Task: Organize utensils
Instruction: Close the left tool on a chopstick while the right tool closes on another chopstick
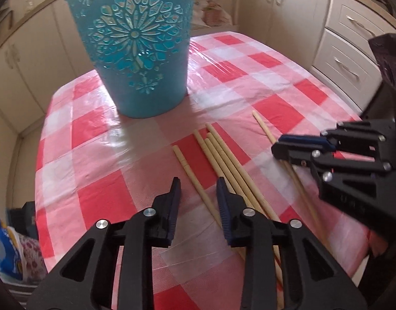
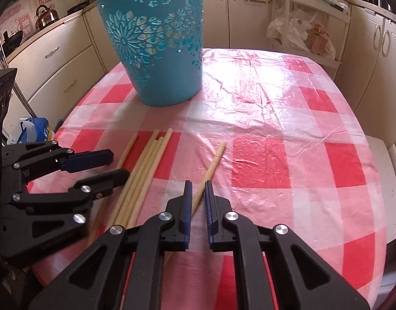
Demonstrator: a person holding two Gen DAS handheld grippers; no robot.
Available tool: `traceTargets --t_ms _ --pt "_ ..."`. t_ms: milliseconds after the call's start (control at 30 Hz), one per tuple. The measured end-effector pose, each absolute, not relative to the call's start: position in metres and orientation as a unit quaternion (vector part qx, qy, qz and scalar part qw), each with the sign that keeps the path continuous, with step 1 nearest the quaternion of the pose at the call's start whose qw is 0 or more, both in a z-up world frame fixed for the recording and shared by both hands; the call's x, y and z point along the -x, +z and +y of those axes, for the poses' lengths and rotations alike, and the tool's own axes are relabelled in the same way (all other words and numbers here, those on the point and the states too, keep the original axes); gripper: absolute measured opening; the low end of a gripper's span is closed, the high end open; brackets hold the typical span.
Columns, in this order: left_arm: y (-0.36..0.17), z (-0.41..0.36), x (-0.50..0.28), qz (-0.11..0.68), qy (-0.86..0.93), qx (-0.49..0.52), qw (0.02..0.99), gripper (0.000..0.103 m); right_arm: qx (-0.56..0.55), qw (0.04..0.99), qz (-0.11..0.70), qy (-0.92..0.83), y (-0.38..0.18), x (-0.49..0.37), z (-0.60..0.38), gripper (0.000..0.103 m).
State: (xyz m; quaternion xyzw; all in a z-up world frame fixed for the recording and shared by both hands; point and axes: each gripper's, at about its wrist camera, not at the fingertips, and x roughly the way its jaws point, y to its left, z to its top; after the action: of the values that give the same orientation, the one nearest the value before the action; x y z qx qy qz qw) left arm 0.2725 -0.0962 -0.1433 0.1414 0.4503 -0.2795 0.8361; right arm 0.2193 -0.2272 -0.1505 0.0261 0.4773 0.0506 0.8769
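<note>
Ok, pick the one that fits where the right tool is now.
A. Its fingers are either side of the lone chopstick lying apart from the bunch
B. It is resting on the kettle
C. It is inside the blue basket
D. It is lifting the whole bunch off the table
A: in the right wrist view the right tool has its fingers a little apart around the lone chopstick, which lies on the tablecloth apart from the bunch.

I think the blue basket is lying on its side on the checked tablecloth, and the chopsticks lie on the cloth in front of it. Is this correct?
Not quite. The blue basket stands upright on its base, with the open rim on top; the right wrist view shows this clearly. The rest is right: it is on the checked tablecloth, and the chopsticks lie on the cloth in front of it.
</note>
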Motion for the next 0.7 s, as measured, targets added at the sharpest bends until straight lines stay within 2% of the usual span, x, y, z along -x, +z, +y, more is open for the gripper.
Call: traceTargets --t_ms 267,333,433,600,667,700 --pt "-0.142 -0.097 -0.276 0.463 -0.268 -0.146 0.832 0.024 -0.043 0.876 0.479 0.041 -0.152 -0.221 -0.235 0.011" --pt "-0.143 -0.100 -0.272 0.455 -0.280 -0.150 0.832 0.010 -0.042 0.875 0.479 0.050 -0.152 -0.221 -0.233 0.011" --pt "-0.143 -0.107 -0.266 0.436 -0.297 -0.191 0.828 0.007 -0.033 0.874 0.481 0.067 -0.152 -0.219 -0.227 0.010" --pt "-0.142 -0.099 -0.273 0.452 -0.290 -0.184 0.823 0.008 -0.059 0.872 0.482 0.058 -0.152 -0.221 -0.236 0.011" --pt "-0.142 -0.094 -0.277 0.462 -0.279 -0.165 0.826 0.014 -0.060 0.873 0.481 0.055 -0.152 -0.221 -0.236 0.011" --pt "-0.143 -0.093 -0.280 0.467 -0.268 -0.156 0.828 0.021 -0.056 0.874 0.480 0.054 -0.152 -0.221 -0.235 0.011"
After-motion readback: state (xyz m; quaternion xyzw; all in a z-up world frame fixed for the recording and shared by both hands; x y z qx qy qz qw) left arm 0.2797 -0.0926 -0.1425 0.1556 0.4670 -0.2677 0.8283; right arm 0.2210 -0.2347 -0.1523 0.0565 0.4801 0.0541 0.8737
